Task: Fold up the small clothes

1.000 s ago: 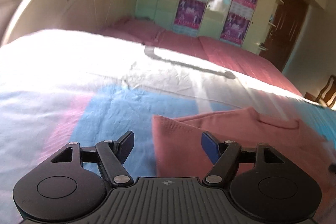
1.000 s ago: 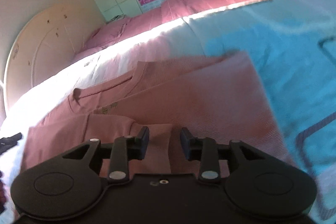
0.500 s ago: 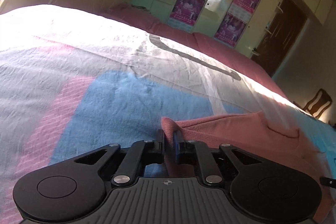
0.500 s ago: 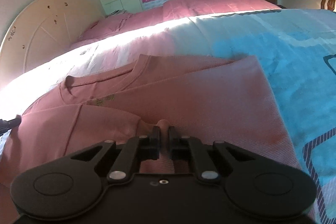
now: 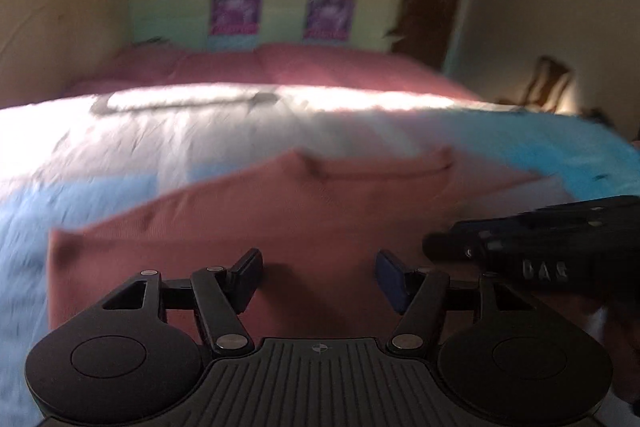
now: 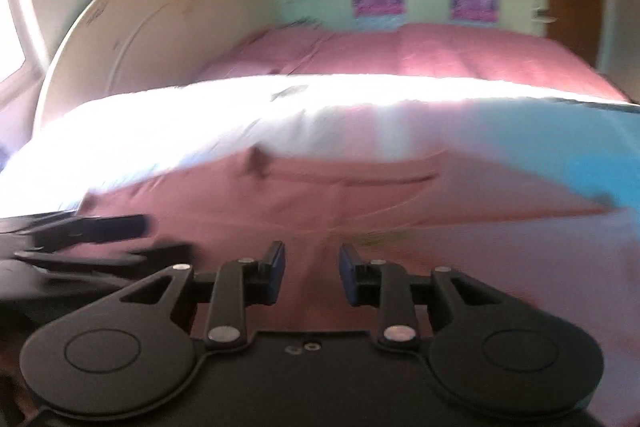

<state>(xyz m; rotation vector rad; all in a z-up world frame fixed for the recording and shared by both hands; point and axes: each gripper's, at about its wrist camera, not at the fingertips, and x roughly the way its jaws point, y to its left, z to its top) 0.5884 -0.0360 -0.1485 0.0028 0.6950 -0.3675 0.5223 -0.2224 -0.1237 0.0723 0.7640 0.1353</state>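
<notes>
Pink T-shirt [image 5: 280, 227] lies flat on the bed's blue, pink and white bedspread [image 5: 100, 195], collar toward twelve o'clock. Left hand-held gripper [image 5: 318, 277]: jaws opening, well apart, over the shirt, gripping nothing. Right hand-held gripper [image 6: 312, 273]: jaws opening, moderately apart, empty, over the shirt; in the left view it enters at three o'clock. Both views motion-blurred.
</notes>
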